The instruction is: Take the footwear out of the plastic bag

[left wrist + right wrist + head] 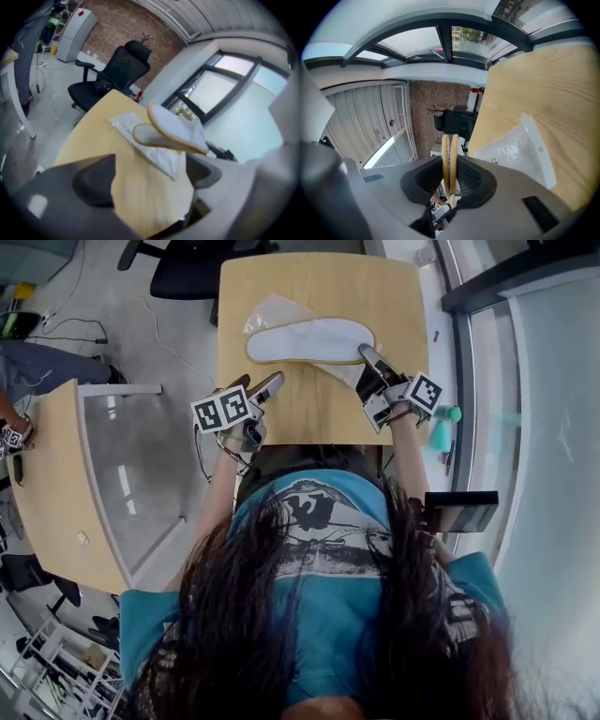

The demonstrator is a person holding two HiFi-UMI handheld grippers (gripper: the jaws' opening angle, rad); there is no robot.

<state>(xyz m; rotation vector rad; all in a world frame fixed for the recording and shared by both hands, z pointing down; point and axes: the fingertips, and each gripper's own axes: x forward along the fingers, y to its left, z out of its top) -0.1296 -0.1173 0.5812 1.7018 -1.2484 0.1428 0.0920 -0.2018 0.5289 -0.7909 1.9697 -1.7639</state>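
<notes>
A pair of white flat slippers [309,340] with tan rims hangs sole to sole over the wooden table [319,413]. My right gripper [367,354] is shut on their near end. In the right gripper view the two tan edges of the slippers [450,159] stand upright between the pads of the right gripper [450,180]. The clear plastic bag [267,310] lies flat on the table under them, with none of the slippers inside it. My left gripper [261,385] hovers open over the table's front left, holding nothing. Its view shows the slippers [176,129] raised above the bag [159,154].
A black office chair [187,268] stands beyond the table's far edge. A second desk [56,484] with a glass partition is at my left. A window wall runs along the right, with a teal object [441,432] beside the table.
</notes>
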